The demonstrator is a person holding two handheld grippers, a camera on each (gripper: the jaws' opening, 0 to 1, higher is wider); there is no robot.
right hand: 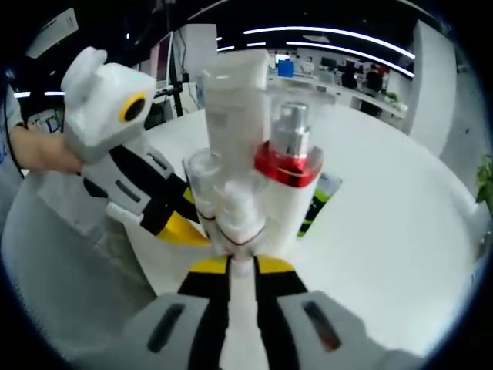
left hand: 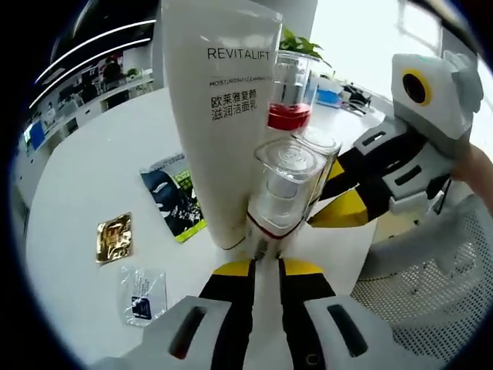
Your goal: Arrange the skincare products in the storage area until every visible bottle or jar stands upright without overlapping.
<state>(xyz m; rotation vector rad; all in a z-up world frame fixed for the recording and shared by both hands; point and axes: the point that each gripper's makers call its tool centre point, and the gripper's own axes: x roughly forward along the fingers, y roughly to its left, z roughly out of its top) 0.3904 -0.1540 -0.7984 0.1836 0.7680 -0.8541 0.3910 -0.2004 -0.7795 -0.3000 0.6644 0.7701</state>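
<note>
Both grippers meet low over the white table (left hand: 85,169): left gripper (left hand: 266,258) pinches the clear-capped pump bottle (left hand: 283,189), right gripper (right hand: 240,258) nips it opposite, beside the upright Revitalift tube (left hand: 219,116).

A clear-capped bottle (left hand: 283,189) is gripped between the left gripper (left hand: 266,266) jaws. A white tube (left hand: 219,116) stands upright just left of the fingertips, a red-collared bottle (left hand: 291,92) beyond them. The right gripper (left hand: 347,196) is seen at their right.
</note>
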